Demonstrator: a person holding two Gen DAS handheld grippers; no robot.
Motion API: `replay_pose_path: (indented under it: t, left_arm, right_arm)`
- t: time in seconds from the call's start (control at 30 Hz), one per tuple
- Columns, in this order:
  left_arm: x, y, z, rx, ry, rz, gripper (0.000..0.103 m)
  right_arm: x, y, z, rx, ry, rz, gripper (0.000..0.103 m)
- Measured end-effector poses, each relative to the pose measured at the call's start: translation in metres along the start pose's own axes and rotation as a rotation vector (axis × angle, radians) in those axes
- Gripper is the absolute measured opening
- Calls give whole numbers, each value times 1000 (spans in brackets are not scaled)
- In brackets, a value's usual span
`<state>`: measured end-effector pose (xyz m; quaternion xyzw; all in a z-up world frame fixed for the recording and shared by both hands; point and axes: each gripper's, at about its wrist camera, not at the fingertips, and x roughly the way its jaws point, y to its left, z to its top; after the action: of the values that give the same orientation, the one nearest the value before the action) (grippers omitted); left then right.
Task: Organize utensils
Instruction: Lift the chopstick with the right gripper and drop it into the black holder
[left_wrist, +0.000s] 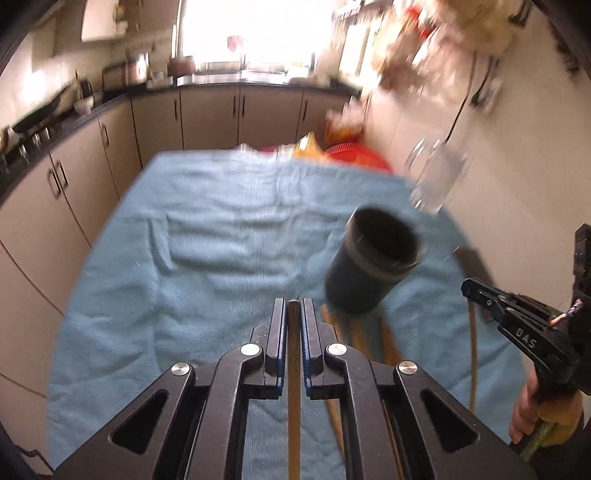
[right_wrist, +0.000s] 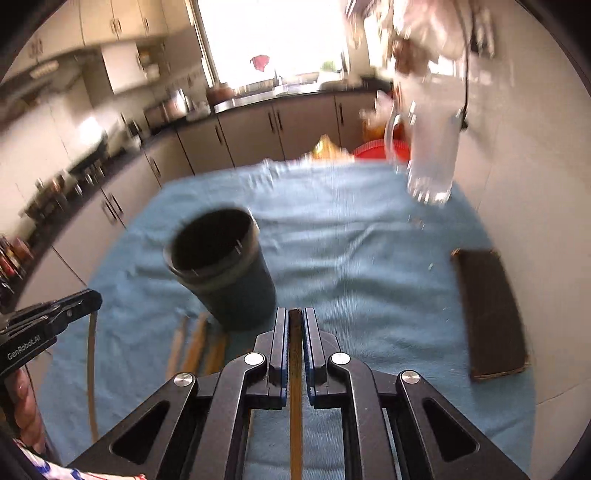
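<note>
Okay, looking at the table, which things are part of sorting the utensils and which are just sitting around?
For the job:
- wooden stick in the left hand-held gripper
- wooden stick in the right hand-held gripper
- dark holder cup
- loose wooden utensils

Lying about:
- glass jug
- brown pad

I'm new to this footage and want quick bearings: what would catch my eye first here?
The dark round holder stands open and empty-looking on the blue towel, with wooden utensils lying at its foot. Each gripper, left and right, is shut on a thin wooden stick. A clear glass jug stands at the towel's far right, a dark flat board nearer.
</note>
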<state>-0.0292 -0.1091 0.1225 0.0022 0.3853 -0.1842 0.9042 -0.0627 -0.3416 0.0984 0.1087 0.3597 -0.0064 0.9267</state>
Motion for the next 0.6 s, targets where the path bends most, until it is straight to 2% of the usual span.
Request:
replay_pose_path:
  t: [0.17, 0.3, 0.47, 0.6]
  left_arm:
    - [-61, -13, 1, 15, -141, -18, 7]
    - [-98, -26, 1, 21, -225, -50, 7]
    - [-125, -37, 8, 24, -302, -70, 7]
    - [-140, -43, 30, 12, -354, -108, 7]
  right_arm:
    - [-44, 5, 1, 8, -84, 22, 7]
    - [-73, 10, 0, -1, -144, 27, 7]
    - [-101, 15, 10, -13, -217, 36, 7]
    - [-120, 20, 35, -4, -286, 66, 7]
